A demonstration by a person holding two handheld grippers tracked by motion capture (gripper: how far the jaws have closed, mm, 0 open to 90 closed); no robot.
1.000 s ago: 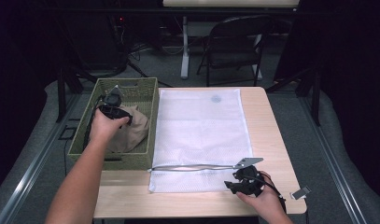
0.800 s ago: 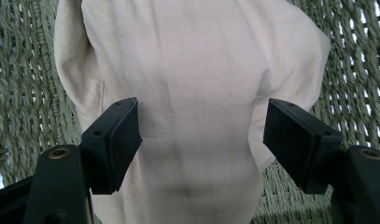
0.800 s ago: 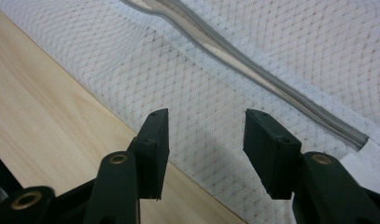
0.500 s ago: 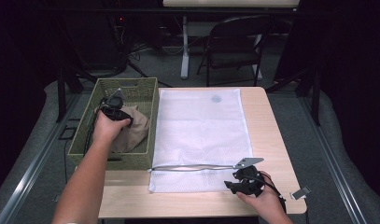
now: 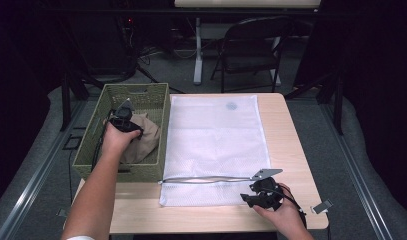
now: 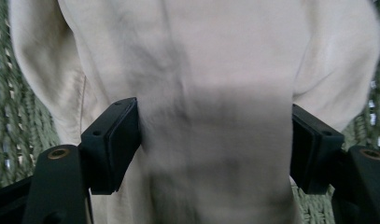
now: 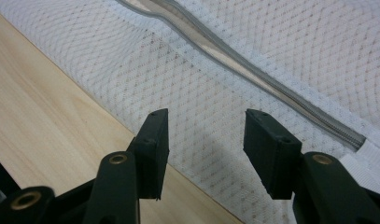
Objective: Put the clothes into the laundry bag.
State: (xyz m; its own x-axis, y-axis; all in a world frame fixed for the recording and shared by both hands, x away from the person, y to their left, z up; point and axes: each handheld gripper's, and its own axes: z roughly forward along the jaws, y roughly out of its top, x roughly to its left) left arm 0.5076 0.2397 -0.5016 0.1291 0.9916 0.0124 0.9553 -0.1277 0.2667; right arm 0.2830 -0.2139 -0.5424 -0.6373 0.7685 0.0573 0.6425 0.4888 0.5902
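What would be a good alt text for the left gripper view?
The left tool has its two black jaws set wide around a fold of crumpled beige cloth, which sits between them. Green woven basket walls show at both edges behind the cloth.

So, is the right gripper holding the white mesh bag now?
No, the right gripper has open jaws just above the mesh bag, nothing between them.

- beige cloth [image 5: 143,140]: crumpled in the green woven basket [image 5: 141,92]
- white mesh bag [image 5: 216,145]: flat on the table, zipper open along its near edge
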